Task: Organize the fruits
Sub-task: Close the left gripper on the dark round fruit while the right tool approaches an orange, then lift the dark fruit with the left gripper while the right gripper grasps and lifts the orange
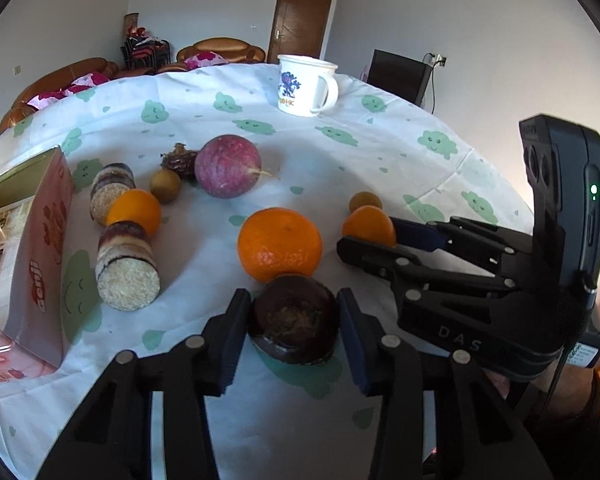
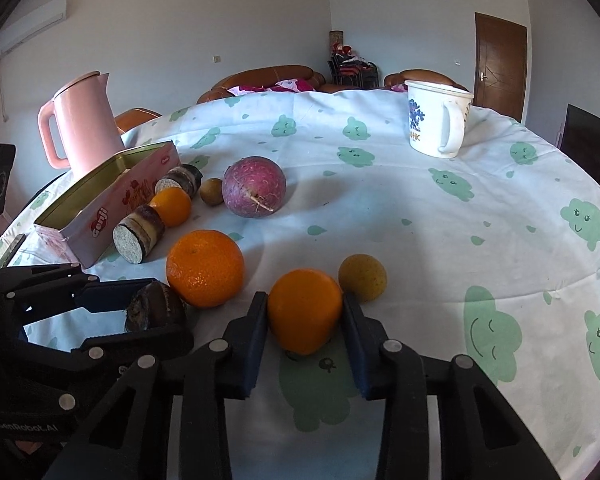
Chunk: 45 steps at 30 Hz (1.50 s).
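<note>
My left gripper point(image 1: 294, 312) is shut on a dark brown water chestnut point(image 1: 294, 318) low over the cloth; it also shows in the right wrist view point(image 2: 156, 308). My right gripper point(image 2: 305, 312) is shut on a small orange point(image 2: 305, 310), seen too in the left wrist view point(image 1: 369, 226). A large orange point(image 1: 280, 244) lies just beyond the chestnut. A purple round radish point(image 1: 227, 166), another small orange point(image 1: 134, 212), two brown round fruits point(image 1: 165, 185) point(image 1: 365, 201), a dried date point(image 1: 178, 160) and two sugarcane pieces point(image 1: 127, 266) point(image 1: 112, 192) lie on the table.
An open pink Genji tin point(image 2: 100, 208) stands at the left. A pink kettle point(image 2: 82, 120) is behind it. A white mug point(image 2: 438, 118) stands at the far side. The table has a white cloth point(image 2: 420, 220) with green prints.
</note>
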Motion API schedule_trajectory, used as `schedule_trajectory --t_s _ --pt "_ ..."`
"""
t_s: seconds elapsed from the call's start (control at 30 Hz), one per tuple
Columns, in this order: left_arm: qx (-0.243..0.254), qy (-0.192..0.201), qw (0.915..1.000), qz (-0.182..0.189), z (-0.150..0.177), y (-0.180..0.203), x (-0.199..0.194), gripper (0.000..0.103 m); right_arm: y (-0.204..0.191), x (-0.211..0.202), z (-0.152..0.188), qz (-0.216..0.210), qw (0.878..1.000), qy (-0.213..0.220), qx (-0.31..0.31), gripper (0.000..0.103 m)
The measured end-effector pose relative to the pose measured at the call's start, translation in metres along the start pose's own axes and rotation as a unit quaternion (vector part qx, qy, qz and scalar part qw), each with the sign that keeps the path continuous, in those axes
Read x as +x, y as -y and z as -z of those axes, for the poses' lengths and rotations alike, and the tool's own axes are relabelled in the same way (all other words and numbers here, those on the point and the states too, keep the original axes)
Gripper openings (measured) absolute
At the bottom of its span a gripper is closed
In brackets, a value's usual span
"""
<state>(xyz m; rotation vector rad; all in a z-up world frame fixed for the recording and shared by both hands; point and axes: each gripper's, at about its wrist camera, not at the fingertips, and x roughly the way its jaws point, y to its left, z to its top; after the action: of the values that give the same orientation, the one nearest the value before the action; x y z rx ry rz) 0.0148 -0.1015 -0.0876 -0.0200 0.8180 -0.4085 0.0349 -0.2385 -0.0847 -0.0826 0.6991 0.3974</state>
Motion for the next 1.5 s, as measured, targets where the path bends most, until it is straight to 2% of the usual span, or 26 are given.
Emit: schedule_trajectory --t_s 0.27,0.67,1.5 --pt "-0.019 0.034 0.9992 -0.003 -0.002 -0.009 -0.011 0.045 -0.002 -0.008 0.0 -0.003 1.0 0.027 -0.004 0.038" --pt "-0.02 0.071 0.9971 -0.016 -0.002 -0.012 -0.023 0.045 -0.007 -0.016 -0.001 -0.004 0.999 0.049 -0.02 0.038" --pt "-0.022 0.12 0.992 -0.03 -0.005 -0.015 -0.042 0.045 -0.023 -0.033 -0.006 -0.02 0.995 0.086 -0.039 0.038"
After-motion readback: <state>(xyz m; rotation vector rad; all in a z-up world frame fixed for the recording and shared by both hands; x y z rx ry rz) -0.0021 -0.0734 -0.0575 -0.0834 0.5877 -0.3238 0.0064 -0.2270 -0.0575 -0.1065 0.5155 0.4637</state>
